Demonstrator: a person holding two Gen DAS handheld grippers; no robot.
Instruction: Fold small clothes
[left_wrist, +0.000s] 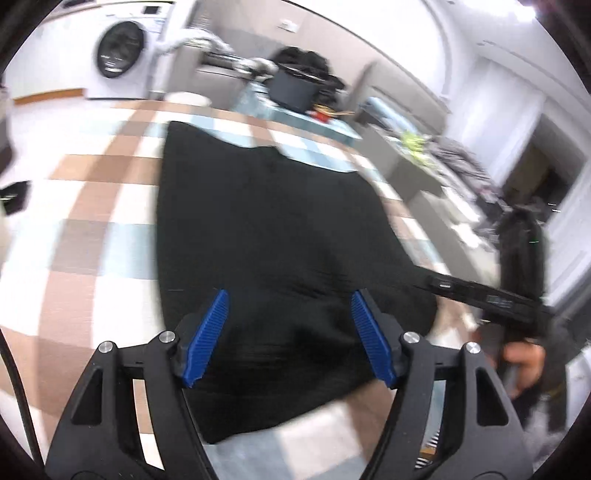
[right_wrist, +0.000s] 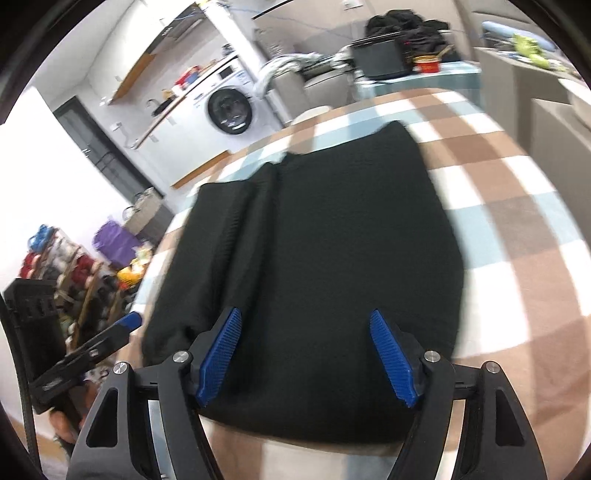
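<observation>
A black garment (left_wrist: 266, 236) lies spread flat on the checked tablecloth (left_wrist: 92, 206); it also shows in the right wrist view (right_wrist: 332, 240), with a lengthwise fold along its left part. My left gripper (left_wrist: 288, 310) is open above the garment's near edge, blue pads apart and empty. My right gripper (right_wrist: 306, 328) is open above the garment's near edge as well, holding nothing. The right gripper also shows at the right of the left wrist view (left_wrist: 480, 291). The left gripper also shows at the lower left of the right wrist view (right_wrist: 110, 332).
A black bin (left_wrist: 291, 88) and a pile of dark clothes (right_wrist: 406, 22) stand at the far end of the table. A washing machine (right_wrist: 229, 110) stands by the wall. Cluttered shelves (right_wrist: 74, 266) stand to the left. A grey counter (left_wrist: 424, 162) runs along the right.
</observation>
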